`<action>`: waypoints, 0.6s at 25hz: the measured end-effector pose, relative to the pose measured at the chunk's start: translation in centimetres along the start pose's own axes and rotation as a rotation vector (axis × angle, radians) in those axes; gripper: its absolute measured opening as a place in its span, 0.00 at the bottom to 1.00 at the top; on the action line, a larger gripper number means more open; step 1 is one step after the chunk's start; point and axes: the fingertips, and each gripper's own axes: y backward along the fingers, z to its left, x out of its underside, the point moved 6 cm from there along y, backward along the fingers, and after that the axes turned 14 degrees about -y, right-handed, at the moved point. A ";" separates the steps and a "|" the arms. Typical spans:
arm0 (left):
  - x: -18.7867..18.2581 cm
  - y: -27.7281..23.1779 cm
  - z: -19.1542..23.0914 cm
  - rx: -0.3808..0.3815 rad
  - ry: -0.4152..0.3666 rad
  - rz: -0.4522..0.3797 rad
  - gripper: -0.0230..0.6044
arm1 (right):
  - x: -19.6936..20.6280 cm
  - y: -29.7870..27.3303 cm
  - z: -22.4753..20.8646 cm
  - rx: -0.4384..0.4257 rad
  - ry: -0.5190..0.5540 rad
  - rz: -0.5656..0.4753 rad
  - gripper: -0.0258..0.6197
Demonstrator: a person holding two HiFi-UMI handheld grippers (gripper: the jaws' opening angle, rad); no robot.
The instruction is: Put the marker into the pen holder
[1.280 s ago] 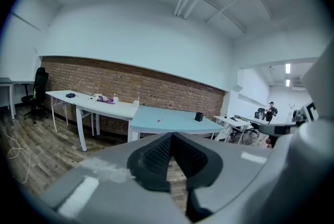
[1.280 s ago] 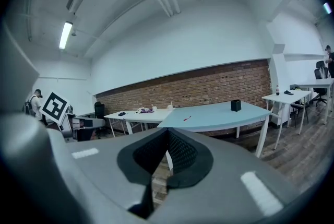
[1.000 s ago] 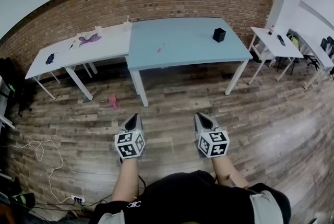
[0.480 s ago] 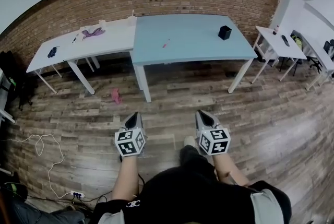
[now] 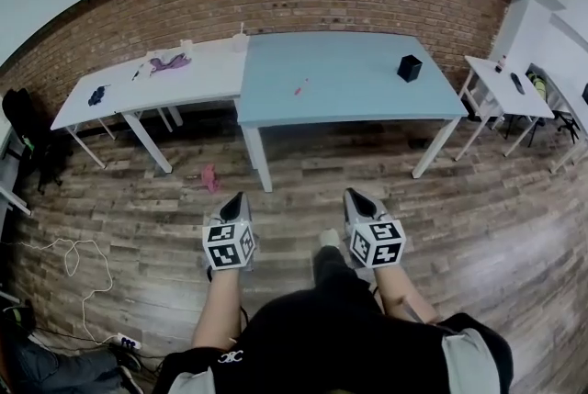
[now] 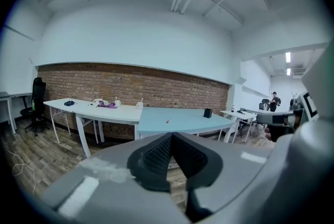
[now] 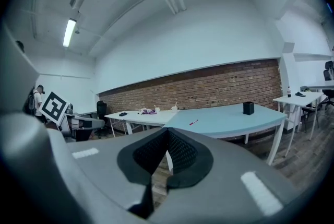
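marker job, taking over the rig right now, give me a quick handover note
Left gripper: shut, empty, held over the wooden floor, short of the table.
Right gripper: shut, empty, beside the left one.
Marker: red, lying flat near the middle of the light blue table.
Pen holder: black, upright near the table's right end, apart from the marker.
Done: nothing; the marker is untouched.
Left: step up to the table, open a gripper, pick up the marker, drop it into the pen holder.
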 end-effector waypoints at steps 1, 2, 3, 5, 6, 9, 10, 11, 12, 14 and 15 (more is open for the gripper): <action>-0.3 -1.1 0.4 -0.009 -0.003 -0.002 0.05 | -0.4 -1.2 -0.5 -0.008 0.004 -0.001 0.05; -0.6 -2.4 0.8 -0.018 -0.001 -0.004 0.05 | -0.7 -2.6 -1.2 -0.014 0.007 -0.001 0.05; -0.8 -3.8 1.2 -0.025 0.003 -0.004 0.05 | -1.1 -4.1 -1.9 -0.018 0.009 0.001 0.05; -1.6 -7.1 1.8 -0.032 0.012 -0.001 0.05 | -2.4 -7.1 -3.6 -0.022 0.012 0.006 0.05; -2.1 -8.5 1.9 -0.034 0.012 0.000 0.05 | -3.1 -8.5 -4.3 -0.025 0.013 0.004 0.05; -3.6 -11.9 2.2 -0.036 0.002 0.000 0.05 | -5.0 -11.6 -6.0 -0.039 0.006 -0.005 0.05; -4.0 -13.0 2.3 -0.035 0.005 0.000 0.05 | -5.5 -12.5 -6.6 -0.040 0.002 -0.007 0.05; -4.3 -14.1 2.5 -0.033 0.010 0.002 0.05 | -5.9 -13.5 -7.1 -0.040 -0.002 -0.006 0.05; -4.5 -15.1 2.6 -0.031 0.015 0.006 0.05 | -6.2 -14.3 -7.7 -0.040 -0.006 -0.005 0.05; -4.8 -17.0 2.7 -0.031 0.018 0.021 0.05 | -6.7 -15.7 -8.6 -0.043 -0.014 0.003 0.05; -5.0 -17.8 2.7 -0.032 0.015 0.027 0.05 | -6.9 -16.4 -9.2 -0.043 -0.020 0.009 0.05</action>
